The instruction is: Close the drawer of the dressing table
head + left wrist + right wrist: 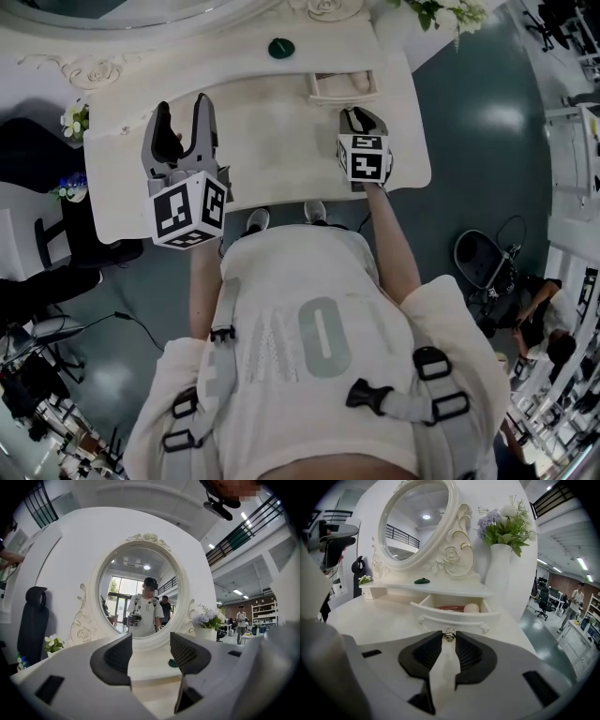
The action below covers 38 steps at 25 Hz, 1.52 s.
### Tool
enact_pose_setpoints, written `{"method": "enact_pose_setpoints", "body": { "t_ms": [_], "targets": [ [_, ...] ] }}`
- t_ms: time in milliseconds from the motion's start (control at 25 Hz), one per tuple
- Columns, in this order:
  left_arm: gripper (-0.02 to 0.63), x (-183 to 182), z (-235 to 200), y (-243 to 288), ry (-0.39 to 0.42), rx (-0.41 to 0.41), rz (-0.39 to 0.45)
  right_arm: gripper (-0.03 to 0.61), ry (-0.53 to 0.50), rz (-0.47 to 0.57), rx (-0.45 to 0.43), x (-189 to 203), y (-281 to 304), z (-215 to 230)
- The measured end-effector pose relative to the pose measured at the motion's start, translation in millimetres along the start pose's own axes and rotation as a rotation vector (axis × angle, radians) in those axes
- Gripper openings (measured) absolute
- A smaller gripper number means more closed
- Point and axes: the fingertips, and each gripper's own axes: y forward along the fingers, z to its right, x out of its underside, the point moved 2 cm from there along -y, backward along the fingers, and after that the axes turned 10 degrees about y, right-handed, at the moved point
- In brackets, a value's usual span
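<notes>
**Drawer and grip at the closing step.** The drawer (454, 613) stood pulled out from under the shelf of the table (370, 620), at 12 o'clock from the right gripper (449, 638). A pale round thing (471, 607) and a reddish one lay inside it. The knob (449, 633) at the middle of the curved front sat between the tips of the right gripper, and its jaws were pinched on it.

The push probably needed to run straight toward 12 o'clock, along the drawer's own travel. Pressing down or sideways could skew so short a drawer in its slot. The contents looked low enough not to catch. The stroke was best ended once the front lay flush with the shelf edge, and the jaws released only then.

In the head view the left gripper (186, 117) hung over the table at 9 o'clock from the right one. Its jaws were apart and held nothing. It was likely best kept there, out of the stroke.
</notes>
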Motion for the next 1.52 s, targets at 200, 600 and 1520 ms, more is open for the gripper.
{"method": "enact_pose_setpoints", "body": {
  "t_ms": [200, 600, 1520],
  "targets": [
    [0.238, 1.4, -2.9, 0.4, -0.007, -0.002, 0.000, 0.095, -0.006, -0.008, -0.007, 0.3, 0.9, 0.1],
    [0.238, 3.6, -7.7, -1.5, -0.004, -0.010, -0.010, 0.092, -0.022, 0.007, -0.015, -13.4, 9.2, -2.1],
    [0.238, 6.6, -26.3, -4.5, 0.016, -0.051, -0.034, 0.084, -0.079, 0.006, -0.010, -42.3, 46.4, 0.6]
  ]
}}
